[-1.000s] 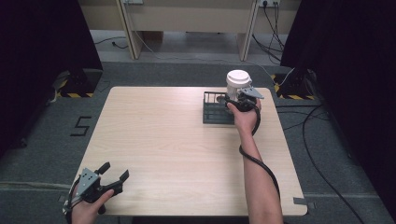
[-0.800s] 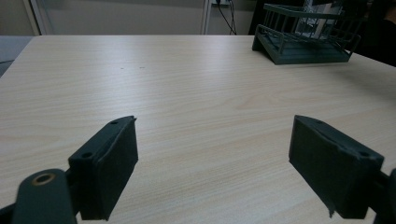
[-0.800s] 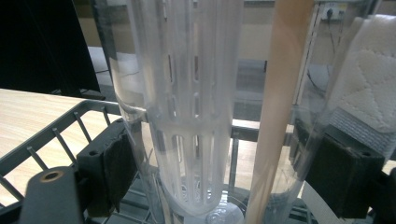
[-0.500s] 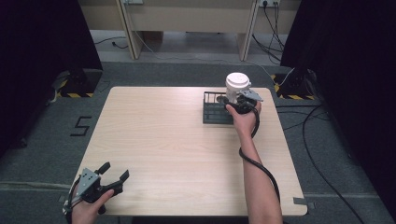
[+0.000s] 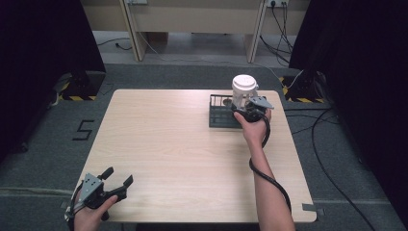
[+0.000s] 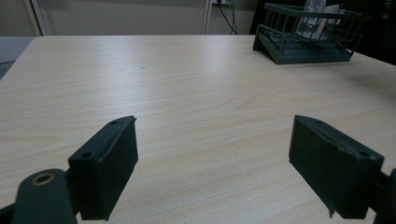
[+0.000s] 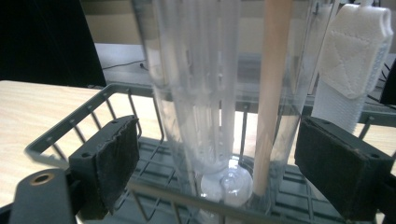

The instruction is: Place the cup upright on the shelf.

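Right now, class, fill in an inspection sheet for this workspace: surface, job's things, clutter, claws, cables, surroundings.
Surface: pale wooden table, bare in the middle.
Job's things: clear plastic bottle with a white lid standing in the dark wire basket.
Clutter: nothing seen.
Claws: right claw open either side of the bottle; left claw open over bare table.
Cables: black cable along the right forearm.
Surroundings: grey carpet, dark curtains.

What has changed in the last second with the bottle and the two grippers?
The right hand-held gripper shifted slightly left and nearer along the rack; its jaws now stand open on either side of the clear bottle, not touching it. The left hand-held gripper stayed open at the table's near corner.
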Demonstrator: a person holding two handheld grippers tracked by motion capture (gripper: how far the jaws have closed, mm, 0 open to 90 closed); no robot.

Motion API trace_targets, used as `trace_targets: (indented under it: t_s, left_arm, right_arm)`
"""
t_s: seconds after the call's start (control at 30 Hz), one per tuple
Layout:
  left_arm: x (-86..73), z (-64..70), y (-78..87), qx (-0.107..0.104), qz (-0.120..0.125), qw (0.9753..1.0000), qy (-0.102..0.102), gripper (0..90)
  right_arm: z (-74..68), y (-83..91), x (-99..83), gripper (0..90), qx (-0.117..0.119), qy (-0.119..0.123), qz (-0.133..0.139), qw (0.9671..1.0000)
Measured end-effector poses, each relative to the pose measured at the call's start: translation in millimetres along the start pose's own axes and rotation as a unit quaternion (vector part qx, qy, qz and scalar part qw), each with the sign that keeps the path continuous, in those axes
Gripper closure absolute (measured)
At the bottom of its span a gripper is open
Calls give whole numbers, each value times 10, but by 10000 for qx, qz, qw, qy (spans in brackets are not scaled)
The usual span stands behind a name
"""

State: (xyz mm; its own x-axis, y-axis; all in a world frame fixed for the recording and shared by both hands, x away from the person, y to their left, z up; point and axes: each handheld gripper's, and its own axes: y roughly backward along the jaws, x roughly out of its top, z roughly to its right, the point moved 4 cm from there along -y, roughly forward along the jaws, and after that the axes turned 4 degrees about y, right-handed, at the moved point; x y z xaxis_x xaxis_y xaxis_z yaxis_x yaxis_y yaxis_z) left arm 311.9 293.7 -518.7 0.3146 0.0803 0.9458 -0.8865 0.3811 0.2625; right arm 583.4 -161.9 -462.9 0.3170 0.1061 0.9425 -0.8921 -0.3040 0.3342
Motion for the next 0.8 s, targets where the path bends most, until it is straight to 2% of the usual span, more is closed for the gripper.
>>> trace_targets:
  t_s: [0.27,0.5,0.8]
  left_arm:
    - [1,1,1,8,3,10000,-12,150]
    - [2,5,1,9,2,10000,-25,150]
    - [0,6,-1,27,-8,10000,-33,149]
  right_arm:
    - [-59,210,-48,149,38,32,-17,10000]
    - [-123,473,-184,149,160,93,-71,9998]
    - [-122,796,-375,150,284,119,-147,9994]
